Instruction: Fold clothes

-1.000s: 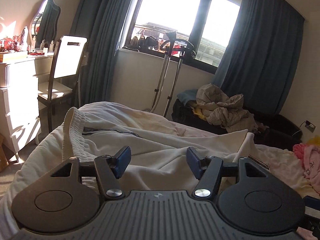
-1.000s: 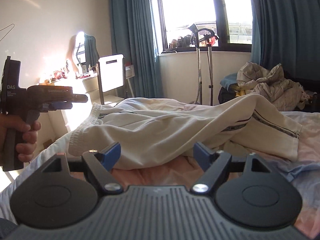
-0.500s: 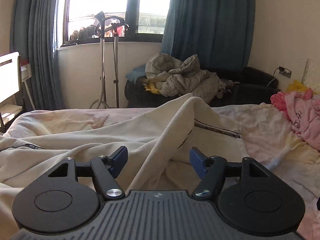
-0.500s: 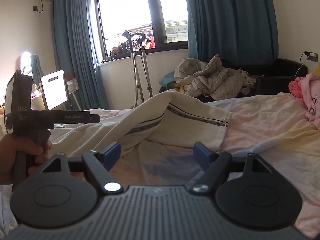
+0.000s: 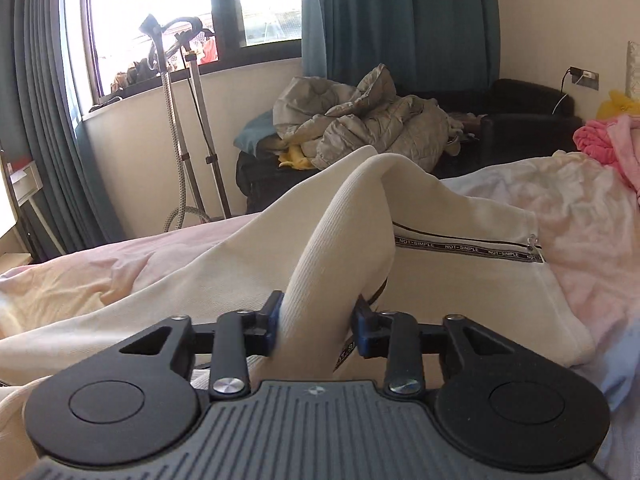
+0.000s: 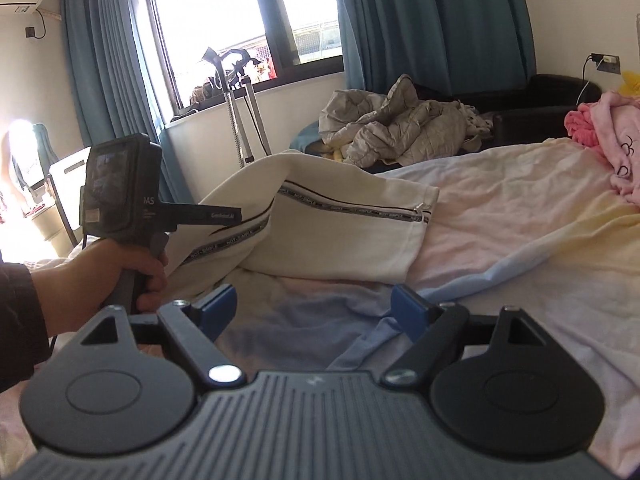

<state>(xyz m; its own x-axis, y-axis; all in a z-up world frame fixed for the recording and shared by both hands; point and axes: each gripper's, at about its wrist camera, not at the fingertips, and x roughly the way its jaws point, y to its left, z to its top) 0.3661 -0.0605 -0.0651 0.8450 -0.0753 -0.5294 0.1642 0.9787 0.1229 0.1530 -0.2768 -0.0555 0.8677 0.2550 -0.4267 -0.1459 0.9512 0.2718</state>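
Cream trousers [image 5: 460, 280] with a black lettered side stripe lie on the bed. My left gripper [image 5: 318, 326] is shut on a raised ridge of the cream fabric, which stands up between its blue pads. In the right wrist view the trousers [image 6: 340, 224] drape from the left gripper [image 6: 236, 216], held in a hand at the left. My right gripper [image 6: 314, 312] is open and empty, low over the bed sheet just in front of the trouser leg.
The bed [image 6: 520, 240] has a pale pink and blue sheet. Pink clothes [image 6: 612, 140] lie at the right. A grey quilted heap [image 5: 372, 128] sits on a dark sofa by the window. A garment steamer stand [image 5: 180, 120] is beside the curtain.
My left gripper has swung right along the trousers and closed on a fold of the fabric, lifting it. My right gripper has stayed open and moved right over the sheet.
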